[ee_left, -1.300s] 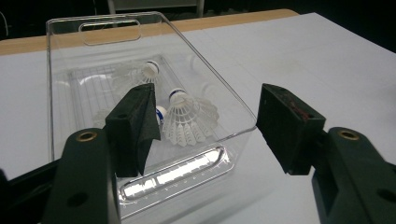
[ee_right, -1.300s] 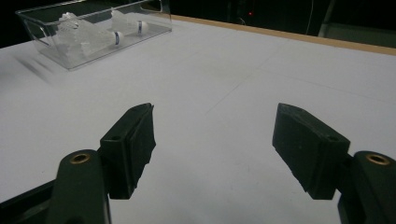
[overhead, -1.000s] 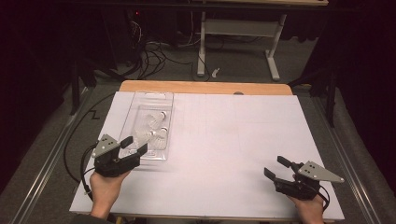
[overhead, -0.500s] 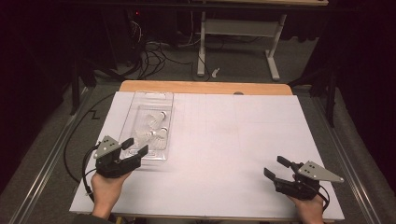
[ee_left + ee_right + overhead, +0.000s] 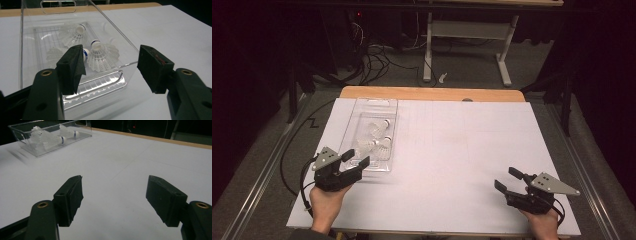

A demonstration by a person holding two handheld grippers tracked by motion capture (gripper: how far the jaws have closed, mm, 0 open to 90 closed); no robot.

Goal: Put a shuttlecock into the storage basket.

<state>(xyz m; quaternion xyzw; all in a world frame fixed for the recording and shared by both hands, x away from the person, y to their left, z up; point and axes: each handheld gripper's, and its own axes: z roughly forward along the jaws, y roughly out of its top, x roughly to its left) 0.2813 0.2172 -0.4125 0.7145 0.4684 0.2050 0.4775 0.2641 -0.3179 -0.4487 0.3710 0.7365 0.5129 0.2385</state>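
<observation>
A clear plastic box (image 5: 374, 131) sits on the left part of the white table cover (image 5: 452, 145), with white shuttlecocks inside. In the left gripper view one shuttlecock (image 5: 102, 56) lies near the box's front wall, a second (image 5: 73, 33) lies farther in, and a third (image 5: 53, 53) is partly hidden behind a jaw. My left gripper (image 5: 355, 158) (image 5: 111, 67) is open, its jaws standing just before the box's near end (image 5: 100, 83). My right gripper (image 5: 507, 179) (image 5: 113, 197) is open over bare sheet at the near right, with the box (image 5: 50, 137) far off.
The wooden table edge (image 5: 432, 93) shows past the sheet's far side. A black cable (image 5: 292, 150) runs over the floor at the left. A white desk frame (image 5: 462, 35) and tangled wires stand behind the table.
My left gripper has drawn back slightly toward the near edge, staying open at the box's near end. The right gripper has not moved.
</observation>
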